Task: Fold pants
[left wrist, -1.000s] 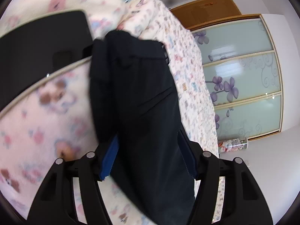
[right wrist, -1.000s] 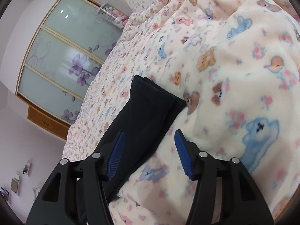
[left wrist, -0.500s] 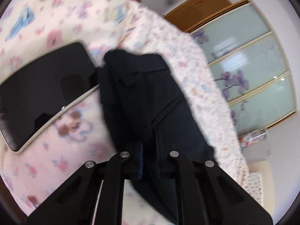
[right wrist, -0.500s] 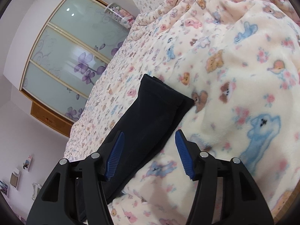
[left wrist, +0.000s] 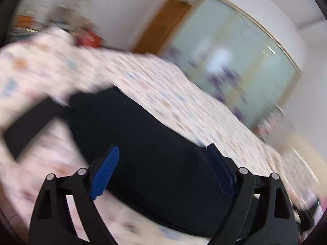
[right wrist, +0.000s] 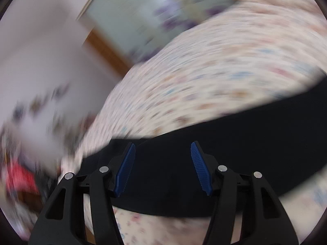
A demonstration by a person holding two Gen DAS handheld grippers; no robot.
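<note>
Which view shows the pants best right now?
Left wrist. The pants fill the middle of the frame, one end visible against the blanket, with the open left gripper over them. The right wrist shows only a blurred dark band behind the open right gripper.

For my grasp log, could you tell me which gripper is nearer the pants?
Neither clearly: the left gripper and right gripper are both open, each straddling the pants.

A home bedroom is shown: a bed (left wrist: 184,102) is covered with a pastel cartoon-print blanket (right wrist: 224,65), and a wardrobe (left wrist: 235,47) with frosted sliding doors and purple flower decoration is seen behind it, beside a wooden door (left wrist: 159,24).
</note>
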